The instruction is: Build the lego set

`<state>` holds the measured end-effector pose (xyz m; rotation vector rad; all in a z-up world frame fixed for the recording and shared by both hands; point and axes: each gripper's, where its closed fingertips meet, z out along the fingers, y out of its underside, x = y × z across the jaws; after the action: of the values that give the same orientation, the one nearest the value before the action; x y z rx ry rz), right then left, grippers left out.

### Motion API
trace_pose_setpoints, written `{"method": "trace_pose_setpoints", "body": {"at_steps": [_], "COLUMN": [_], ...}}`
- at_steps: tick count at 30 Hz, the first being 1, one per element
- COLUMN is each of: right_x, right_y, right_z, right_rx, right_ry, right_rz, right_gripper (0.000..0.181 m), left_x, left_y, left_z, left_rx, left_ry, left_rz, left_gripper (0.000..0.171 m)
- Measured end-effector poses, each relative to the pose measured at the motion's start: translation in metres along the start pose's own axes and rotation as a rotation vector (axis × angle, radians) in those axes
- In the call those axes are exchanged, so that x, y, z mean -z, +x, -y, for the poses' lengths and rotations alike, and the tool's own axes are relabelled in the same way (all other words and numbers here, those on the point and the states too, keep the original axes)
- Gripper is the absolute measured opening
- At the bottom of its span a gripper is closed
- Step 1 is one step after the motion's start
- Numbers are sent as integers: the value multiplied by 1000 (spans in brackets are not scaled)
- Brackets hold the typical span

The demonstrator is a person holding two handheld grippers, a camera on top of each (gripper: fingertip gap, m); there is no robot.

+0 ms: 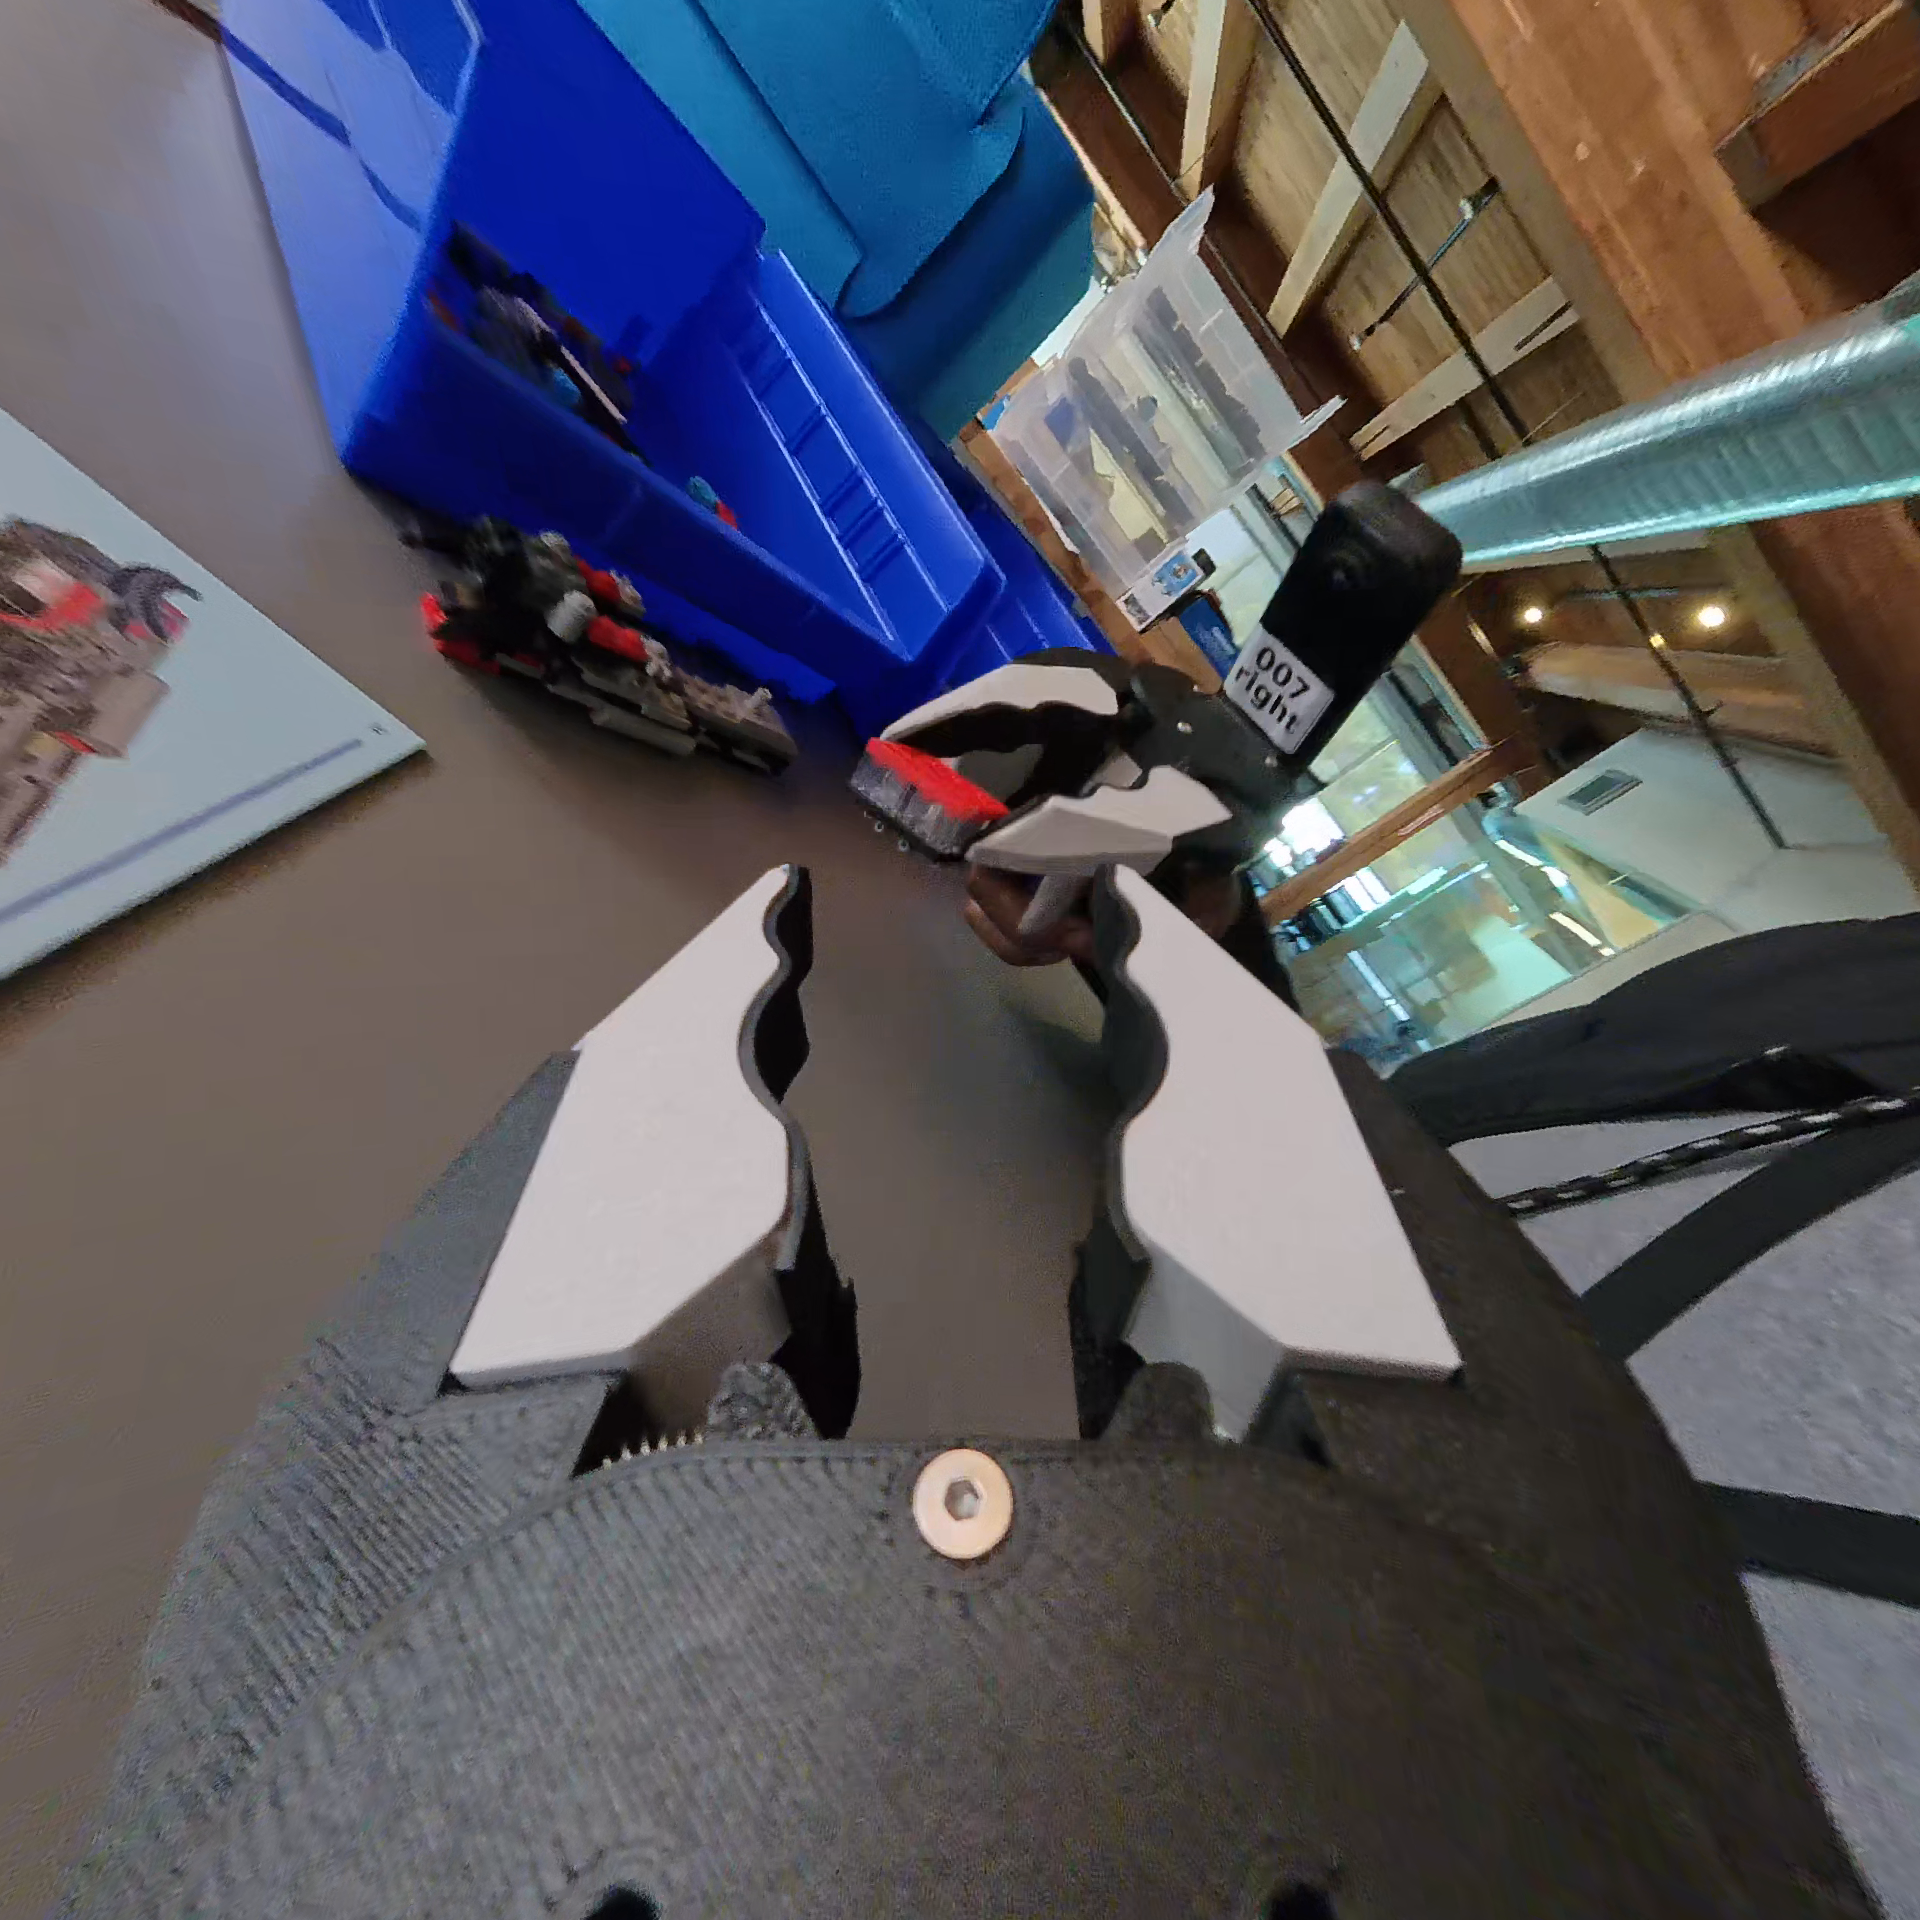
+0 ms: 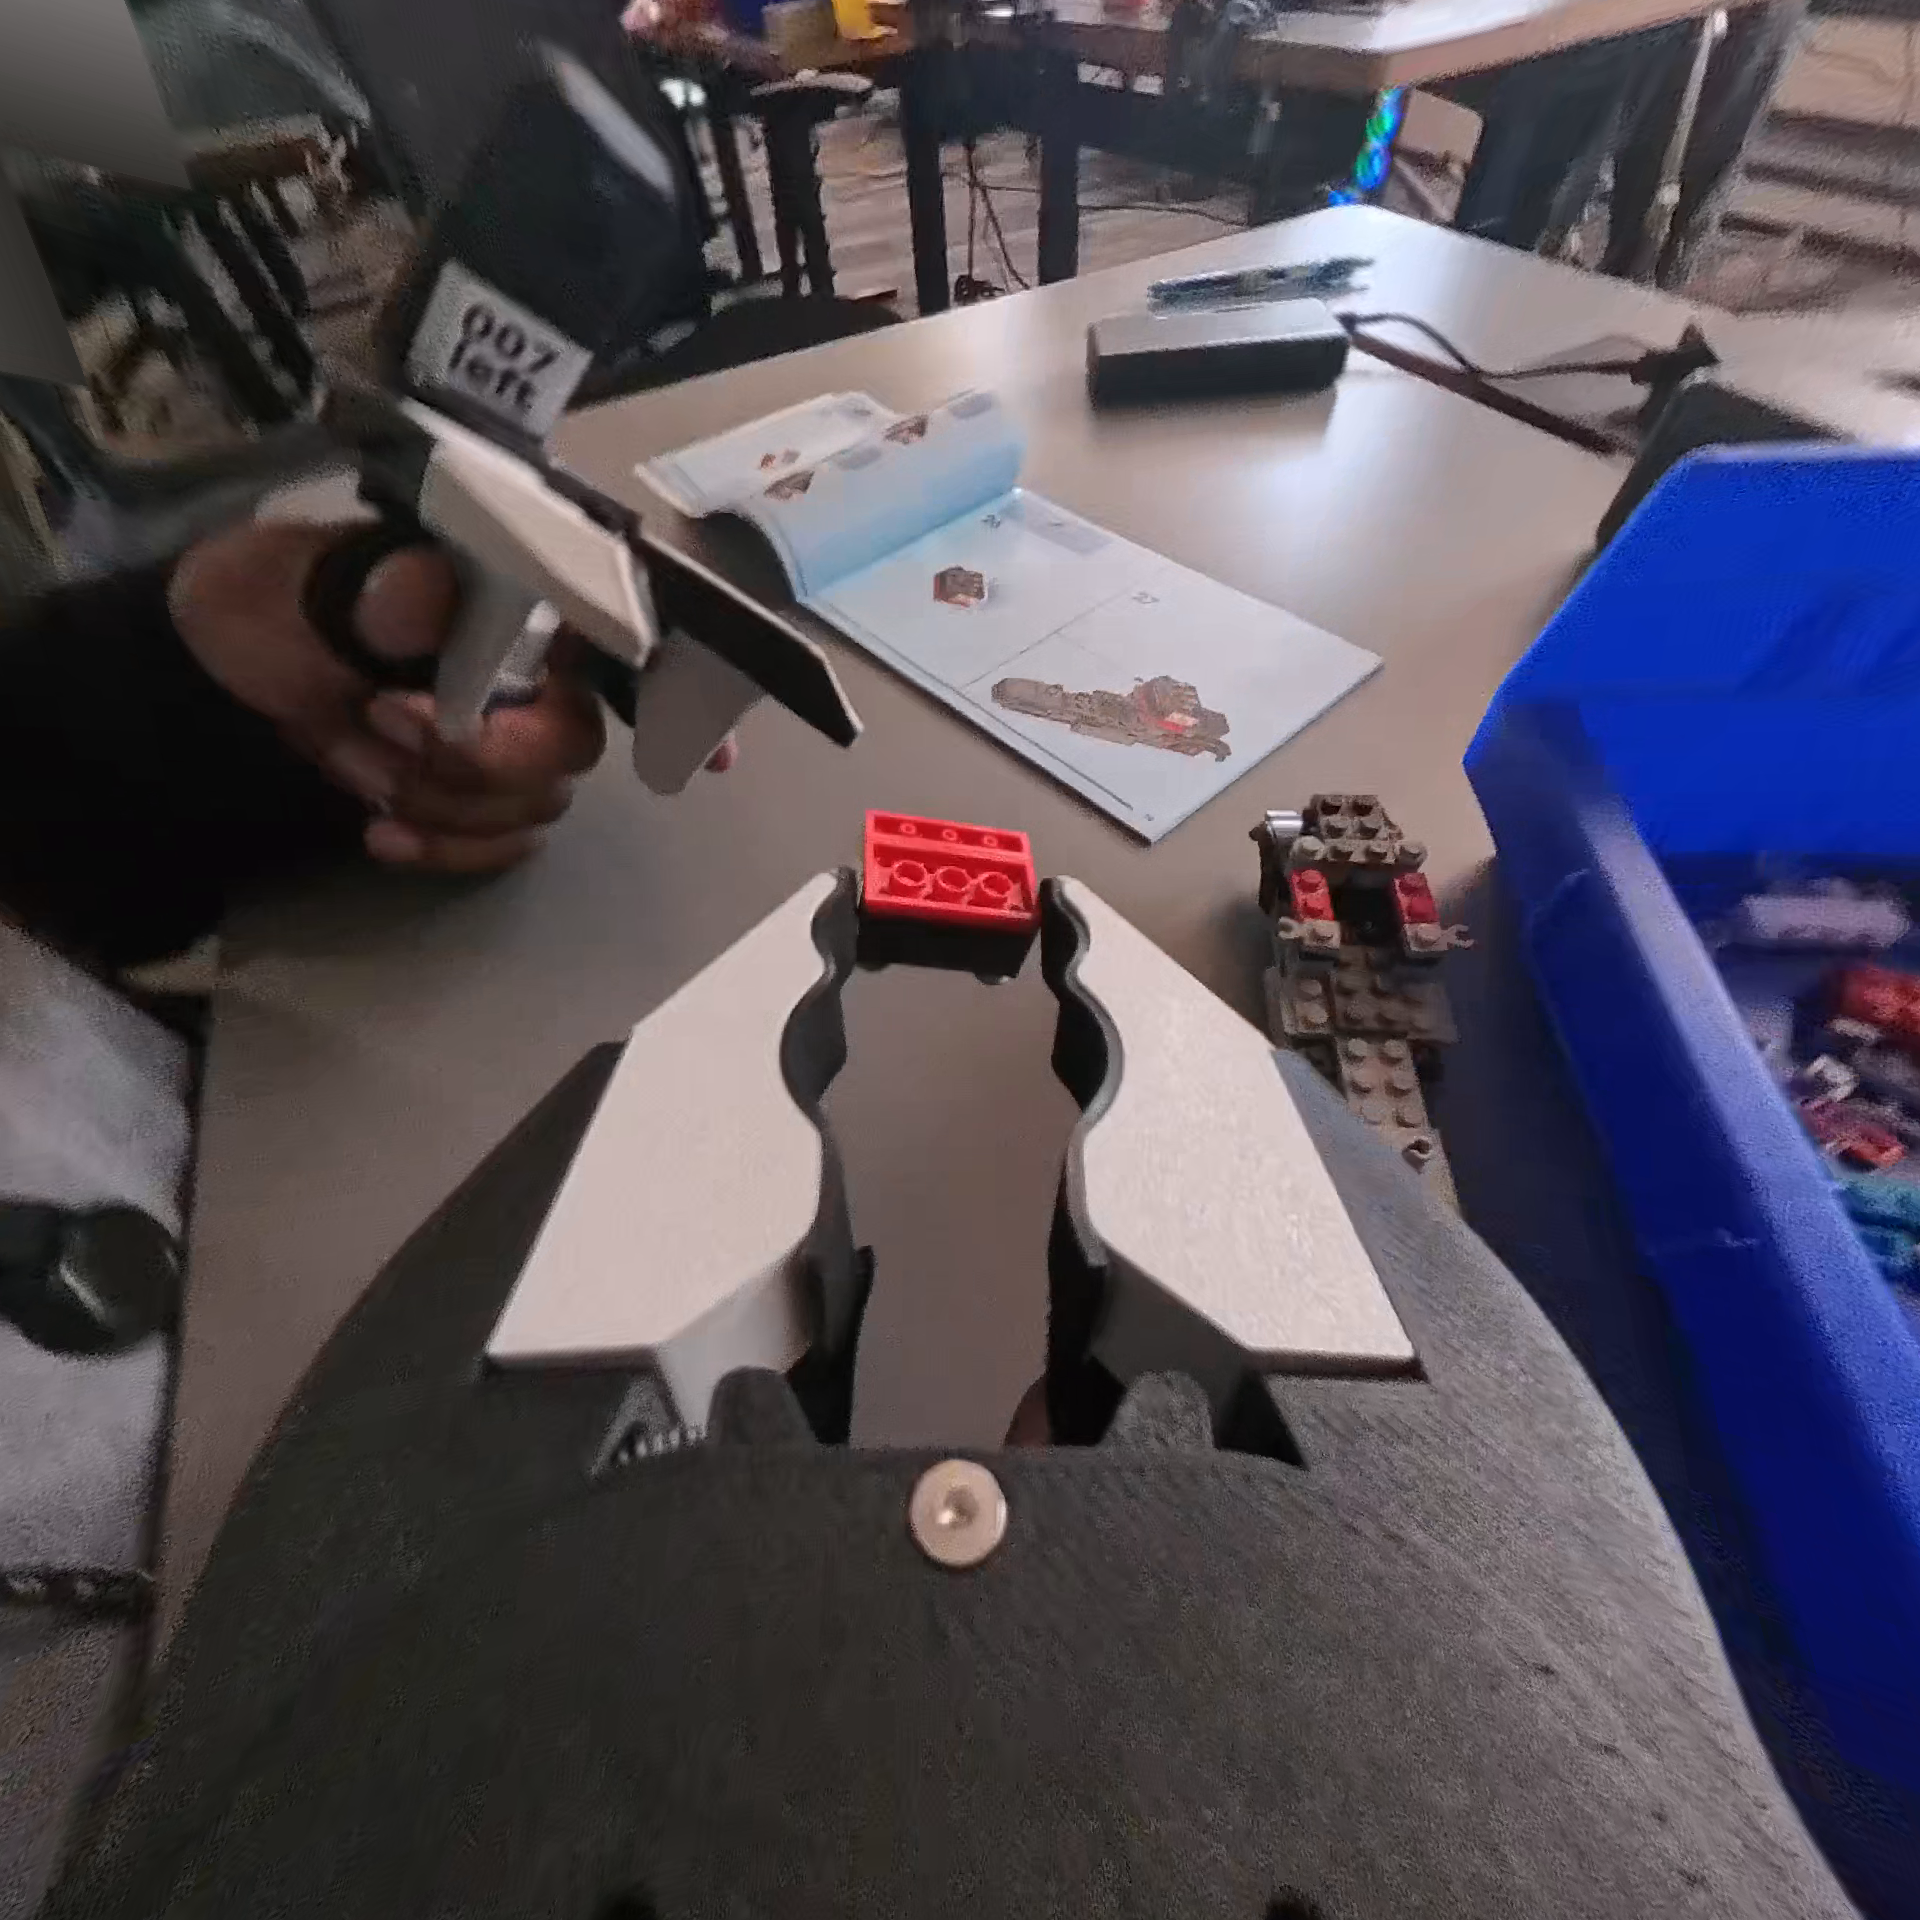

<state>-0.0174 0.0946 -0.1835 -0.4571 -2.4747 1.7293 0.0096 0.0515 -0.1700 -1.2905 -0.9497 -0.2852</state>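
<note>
My right gripper (image 2: 948, 899) is shut on a small red and dark lego assembly (image 2: 948, 883) and holds it just above the grey table. The same assembly shows in the left wrist view (image 1: 925, 795), held by the right gripper (image 1: 935, 800). My left gripper (image 1: 951, 894) is open and empty, a little short of the assembly; in the right wrist view it (image 2: 727, 727) hovers to the upper left of the brick. A partly built grey, black and red lego model (image 2: 1351, 956) lies on the table to the right, also seen in the left wrist view (image 1: 592, 644).
An open instruction booklet (image 2: 1039, 613) lies on the table (image 2: 468, 1039) beyond the brick, also in the left wrist view (image 1: 187, 717). A blue bin (image 2: 1714, 935) with loose bricks stands at the right. A black box (image 2: 1216, 348) lies farther back. One gripper's finger ends stand about 6 cm off the other's.
</note>
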Motion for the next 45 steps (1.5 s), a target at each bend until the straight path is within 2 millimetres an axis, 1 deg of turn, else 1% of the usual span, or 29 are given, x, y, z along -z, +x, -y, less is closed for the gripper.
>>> {"method": "trace_pose_setpoints", "body": {"at_steps": [3,6,9,14,16,21,25,28,31,35,38,41,45], "right_x": [-6,-11,-16,-24,-25,-22,-20,-19,-18,-16,-15,-16,-14], "right_y": [2,-4,-12,-25,-27,-23,-29,-35,-41,-44,-44,-42,-36], "right_z": [3,4,6,11,14,17,16,16,17,16,16,19,27], "right_rx": [-127,-197,-260,-330,-357,-404,-426,-446,-488,-532,-575,-627,-678], "right_ry": [-22,-58,-73,-76,-63,-50,-80,-96,-100,-99,-86,-55,6], "right_rz": [14,61,120,212,242,260,299,331,374,413,437,457,464], "right_gripper": [37,37,37,37,37,37,36,36,36,36,36,36,36], "left_x": [6,8,5,-5,-7,-7,-11,-13,-14,-13,-14,-14,-14], "left_y": [-4,-8,-10,-4,-3,-3,-3,-5,1,10,10,10,13], "left_z": [6,8,6,3,3,-1,-10,-10,-9,-15,-15,-13,-7], "left_rx": [-78,-170,-267,-421,-493,-691,-799,-857,-884,-951,-956,-897,-717], "left_ry": [-1,-33,-85,-123,-133,-177,-247,-256,-239,-237,-231,-215,-175], "left_rz": [23,44,59,54,64,87,69,72,26,-23,-16,-15,-42], "left_gripper": [54,54,54,53,53,52,51,50,42,28,26,26,23]}}
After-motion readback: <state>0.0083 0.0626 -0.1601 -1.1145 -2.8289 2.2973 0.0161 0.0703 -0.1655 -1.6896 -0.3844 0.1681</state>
